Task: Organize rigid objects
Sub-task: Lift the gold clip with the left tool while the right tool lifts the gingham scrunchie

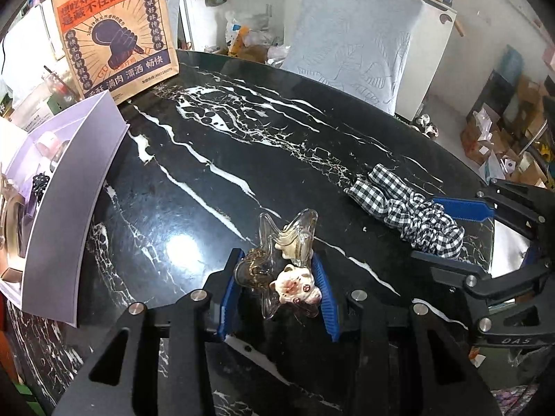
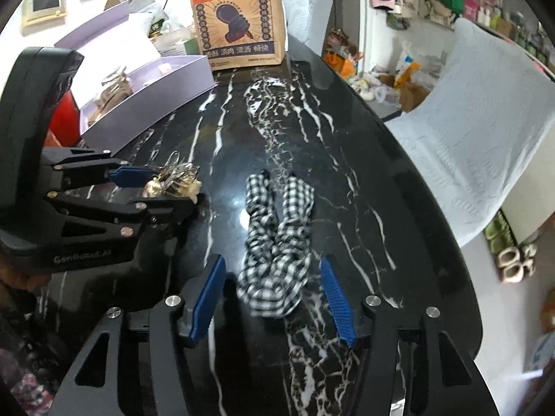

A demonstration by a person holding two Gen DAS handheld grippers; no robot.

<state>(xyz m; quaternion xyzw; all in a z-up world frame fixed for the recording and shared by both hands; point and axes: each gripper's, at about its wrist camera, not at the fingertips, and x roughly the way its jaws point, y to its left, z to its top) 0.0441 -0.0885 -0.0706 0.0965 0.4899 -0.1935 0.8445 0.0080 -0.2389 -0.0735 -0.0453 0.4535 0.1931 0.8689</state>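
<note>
one clear hair claw (image 1: 277,260) clamped in left tongs (image 1: 277,277) — one checked scrunchie (image 2: 277,242) between right tongs (image 2: 274,294), parted, untouching — one lilac box (image 2: 152,93) on worktop (image 1: 242,159).

The table (image 1: 277,159) is polished black marble with white veins, glossy enough to mirror a lamp. On it, the hair clip (image 1: 277,260) is clear, shiny plastic with a glazed-looking pink-and-white animal charm. Right of the clip, the scrunchie (image 2: 277,242) is soft, matt checked cloth, crinkled. The gripper pads (image 2: 336,298) are ribbed blue rubber on matt black arms with bright metal screws. At the table's far edge, the bag (image 2: 239,17) is matt printed paper; left of it, the box (image 1: 69,187) is smooth lilac card.
</note>
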